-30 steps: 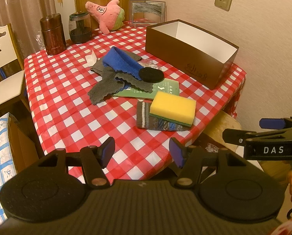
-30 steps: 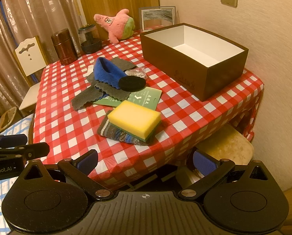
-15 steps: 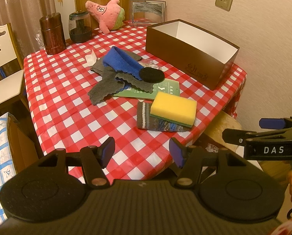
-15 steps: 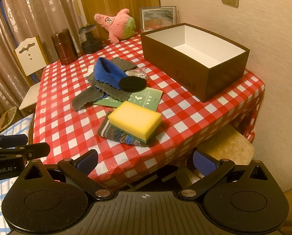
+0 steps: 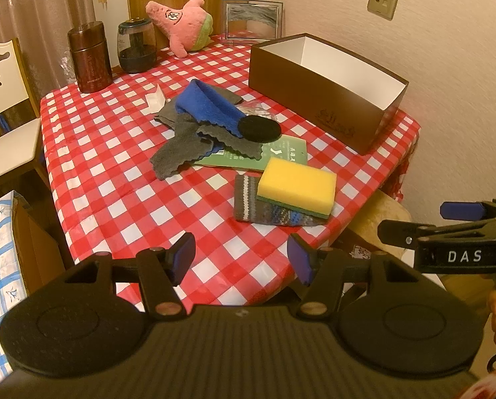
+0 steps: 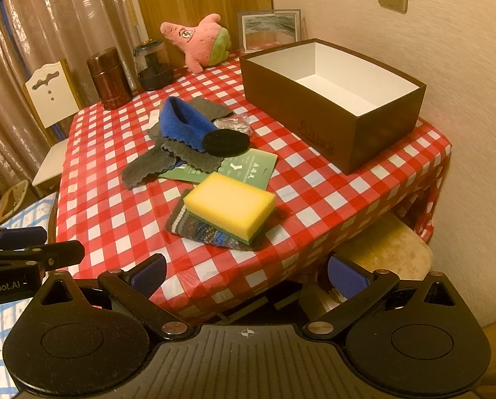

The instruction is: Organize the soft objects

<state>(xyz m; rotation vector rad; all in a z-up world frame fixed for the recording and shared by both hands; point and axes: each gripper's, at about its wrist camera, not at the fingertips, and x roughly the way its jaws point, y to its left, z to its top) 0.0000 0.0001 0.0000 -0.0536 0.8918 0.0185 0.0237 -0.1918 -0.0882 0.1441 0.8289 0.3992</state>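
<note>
A yellow sponge [image 5: 297,185] [image 6: 229,201] lies on a striped knitted cloth [image 5: 248,204] [image 6: 194,227] near the table's front edge. Behind it, blue fleece [image 5: 208,106] [image 6: 184,118], grey felt pieces [image 5: 178,154] [image 6: 144,166] and a black round pad [image 5: 260,128] [image 6: 226,142] are piled together. A pink plush star [image 5: 184,21] [image 6: 198,40] leans at the back. The brown box [image 5: 314,93] [image 6: 327,129], white inside, holds nothing. My left gripper [image 5: 241,261] and right gripper [image 6: 246,274] hover open before the table edge, both holding nothing.
A green card [image 5: 264,158] lies under the pile. A brown canister [image 5: 89,56], a dark glass jar [image 5: 136,46] and a picture frame [image 5: 252,18] stand at the back. A white chair [image 5: 5,99] is at the left, a cushioned stool [image 6: 384,249] under the table's right corner.
</note>
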